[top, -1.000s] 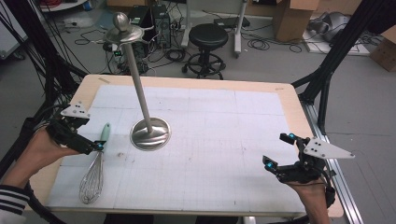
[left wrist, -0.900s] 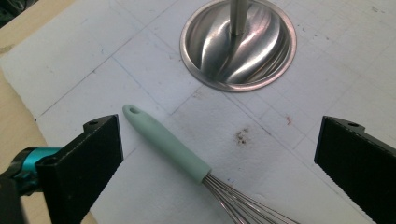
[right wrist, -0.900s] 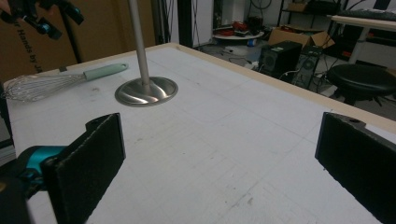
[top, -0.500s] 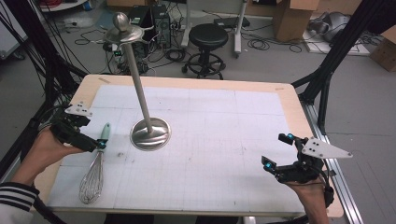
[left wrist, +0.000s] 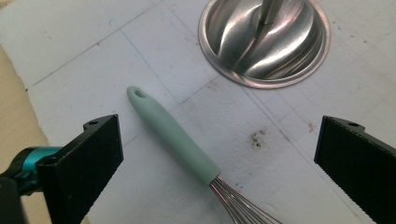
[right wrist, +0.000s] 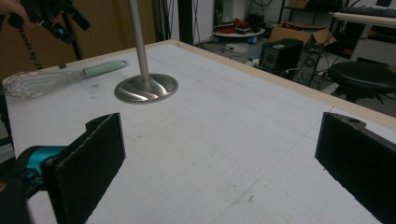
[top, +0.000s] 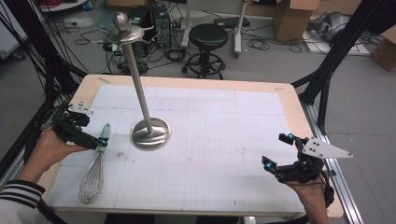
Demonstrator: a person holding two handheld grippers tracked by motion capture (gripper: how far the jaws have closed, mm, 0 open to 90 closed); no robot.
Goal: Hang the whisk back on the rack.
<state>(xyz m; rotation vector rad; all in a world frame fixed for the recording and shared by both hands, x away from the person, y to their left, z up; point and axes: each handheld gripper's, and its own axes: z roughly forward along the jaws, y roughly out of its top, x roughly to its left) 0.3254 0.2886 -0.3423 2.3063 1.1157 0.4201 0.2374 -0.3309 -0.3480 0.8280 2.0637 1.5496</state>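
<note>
My left gripper (left wrist: pixel 219 154), jaws spread wide, hangs over the whisk's mint handle (left wrist: pixel 173 136), which runs from upper left to lower centre between them. My right gripper (top: pixel 284 154), also spread, is far away.

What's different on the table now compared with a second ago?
Very little. The left tongs have edged closer over the whisk's green handle, jaws wide open on either side of it, nothing taken hold of yet. The right tongs stayed open near the table's right edge, and the whisk and metal stand have not moved.
</note>
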